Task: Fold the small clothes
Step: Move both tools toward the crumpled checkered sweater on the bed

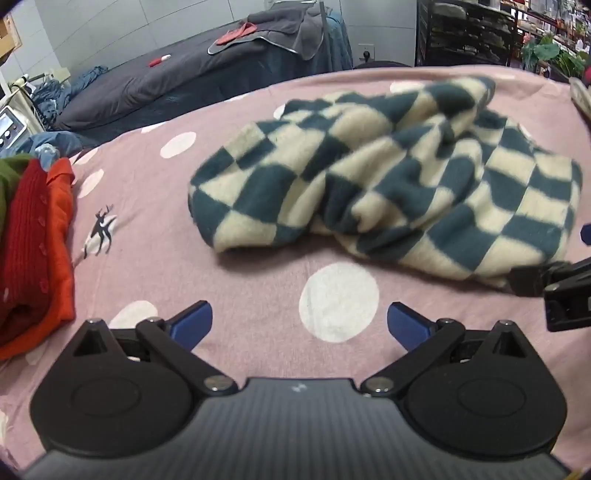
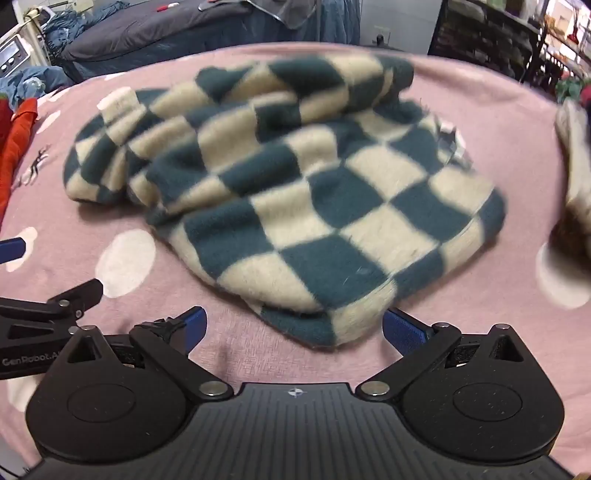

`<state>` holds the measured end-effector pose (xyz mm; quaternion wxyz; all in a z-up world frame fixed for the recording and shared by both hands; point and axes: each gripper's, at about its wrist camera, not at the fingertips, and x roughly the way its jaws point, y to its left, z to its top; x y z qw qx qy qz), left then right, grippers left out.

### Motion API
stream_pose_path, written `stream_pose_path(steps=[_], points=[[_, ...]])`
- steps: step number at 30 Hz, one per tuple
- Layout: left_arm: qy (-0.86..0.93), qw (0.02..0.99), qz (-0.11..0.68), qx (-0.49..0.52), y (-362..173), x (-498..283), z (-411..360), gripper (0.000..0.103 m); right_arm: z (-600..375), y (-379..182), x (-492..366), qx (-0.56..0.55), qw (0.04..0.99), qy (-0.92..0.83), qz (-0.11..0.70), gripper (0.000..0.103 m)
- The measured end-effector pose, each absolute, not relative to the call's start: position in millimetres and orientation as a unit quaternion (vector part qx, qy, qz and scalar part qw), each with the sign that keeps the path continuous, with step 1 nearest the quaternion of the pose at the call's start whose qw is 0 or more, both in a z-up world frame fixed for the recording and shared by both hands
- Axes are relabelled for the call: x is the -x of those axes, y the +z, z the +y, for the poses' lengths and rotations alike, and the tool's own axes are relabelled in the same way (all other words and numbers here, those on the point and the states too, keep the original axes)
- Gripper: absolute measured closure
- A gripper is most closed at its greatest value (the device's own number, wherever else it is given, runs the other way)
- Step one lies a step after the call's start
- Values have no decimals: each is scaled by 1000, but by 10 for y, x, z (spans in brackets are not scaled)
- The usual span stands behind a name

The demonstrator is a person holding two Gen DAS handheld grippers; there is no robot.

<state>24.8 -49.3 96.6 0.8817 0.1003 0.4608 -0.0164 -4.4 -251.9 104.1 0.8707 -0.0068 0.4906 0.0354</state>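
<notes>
A teal-and-cream checkered fleece garment [image 1: 388, 177] lies crumpled on the pink polka-dot sheet [image 1: 155, 229]; it also shows in the right wrist view [image 2: 295, 192]. My left gripper [image 1: 299, 325] is open and empty, just short of the garment's near-left edge. My right gripper [image 2: 291, 328] is open, with its jaws to either side of the garment's near corner, which lies on the sheet [image 2: 498, 110]. The right gripper's body shows at the right edge of the left wrist view [image 1: 554, 291].
A stack of folded red and orange clothes [image 1: 33, 243] lies at the left. A pale furry item [image 2: 576, 177] lies at the right edge. Behind the bed stand a dark grey bed [image 1: 166, 85] and shelving [image 1: 472, 33].
</notes>
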Motion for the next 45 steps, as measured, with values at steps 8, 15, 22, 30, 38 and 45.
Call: stream_pose_path(steps=[8, 15, 22, 30, 38, 45], points=[[-30, 875, 471, -106, 1632, -388, -622, 0, -2590, 1809, -119, 7, 879, 80, 471, 0], [-19, 858, 510, -50, 1757, -545, -562, 0, -2586, 2042, -203, 29, 877, 74, 474, 0], [-24, 844, 536, 18, 1760, -614, -459, 0, -2664, 2117, -177, 8, 877, 64, 476, 0], [-12, 838, 546, -14, 1744, -564, -461, 0, -2598, 2103, -164, 1, 876, 82, 476, 0], [0, 836, 549, -15, 1744, -541, -386, 0, -2613, 2107, -148, -7, 873, 69, 483, 0], [-9, 832, 555, 0, 1681, -474, -248, 0, -2537, 2140, -160, -2, 872, 46, 487, 0]])
